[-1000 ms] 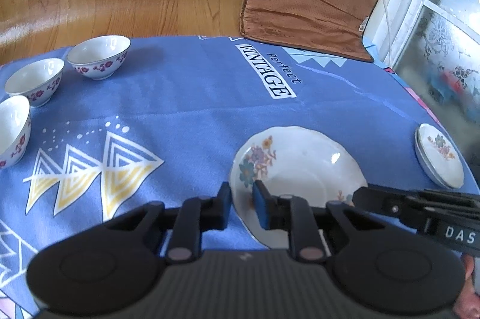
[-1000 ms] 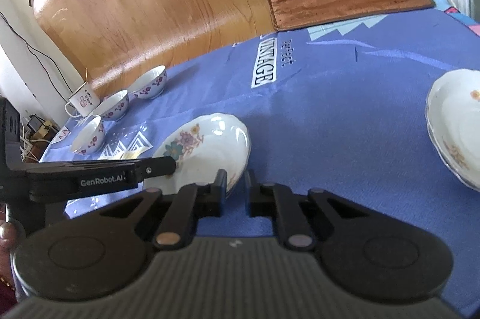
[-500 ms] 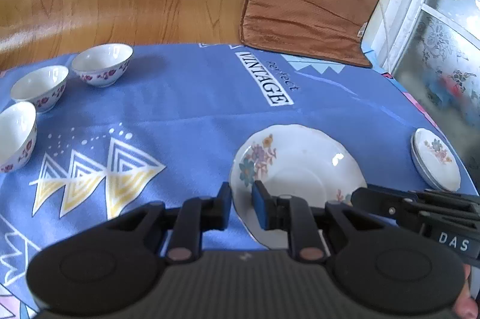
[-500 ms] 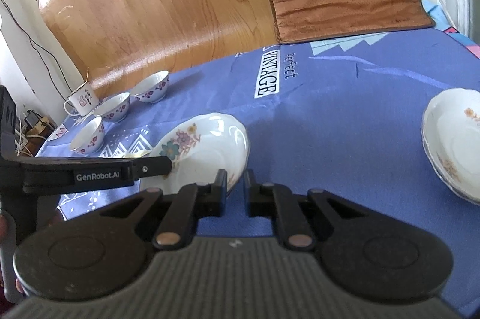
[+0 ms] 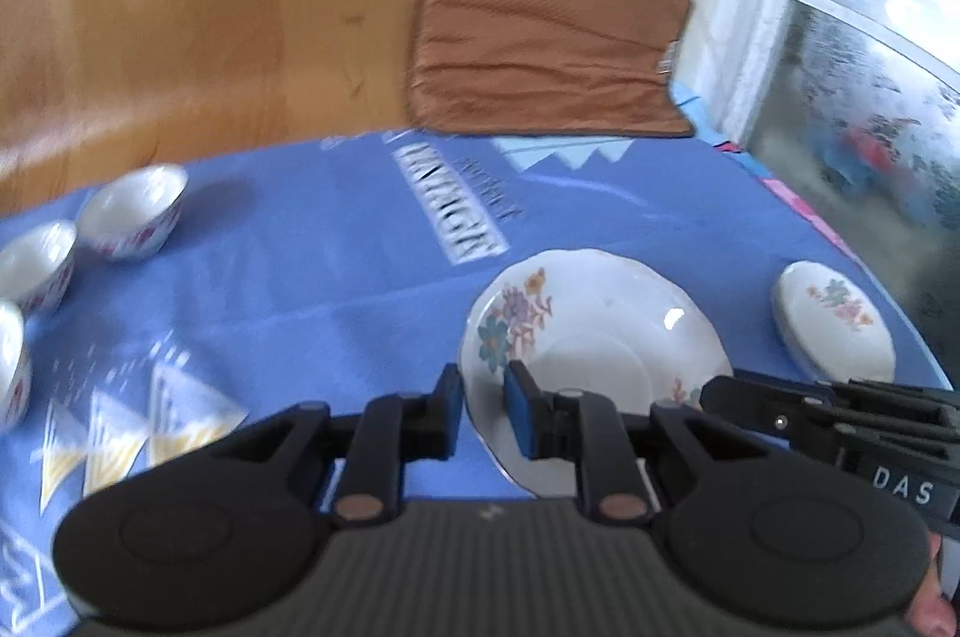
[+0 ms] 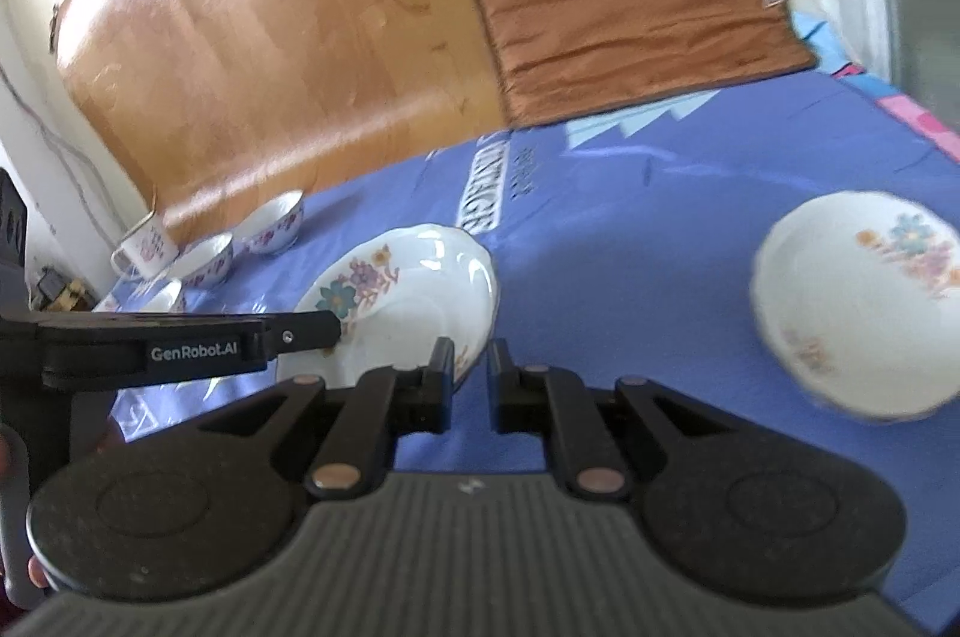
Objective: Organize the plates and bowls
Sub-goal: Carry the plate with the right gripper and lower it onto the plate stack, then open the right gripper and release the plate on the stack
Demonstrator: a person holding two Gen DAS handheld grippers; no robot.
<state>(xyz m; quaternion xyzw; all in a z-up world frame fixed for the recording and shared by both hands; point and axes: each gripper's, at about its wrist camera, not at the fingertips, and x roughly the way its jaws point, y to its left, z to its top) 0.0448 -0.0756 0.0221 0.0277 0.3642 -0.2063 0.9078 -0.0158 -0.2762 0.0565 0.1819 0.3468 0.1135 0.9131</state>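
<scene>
- Both tongs grasp one floral plate (image 5: 600, 355) by its near rim, lifted and tilted above the blue tabletop (image 5: 336, 277).
- The left tongs (image 5: 483, 397) pinch the rim at lower centre of the left view; the right tongs (image 6: 471, 373) pinch the opposite edge, lower centre of the right view.
- Since a second ago the plate has risen and swung towards the plate stack (image 6: 864, 313), which now sits larger at the right view's right edge.
- The blur suggests the carry is under way; stacking plate on plate seems next.
- Three bowls (image 5: 129, 211) wait untouched at the left view's left edge, a mug (image 6: 144, 247) beside them.
</scene>
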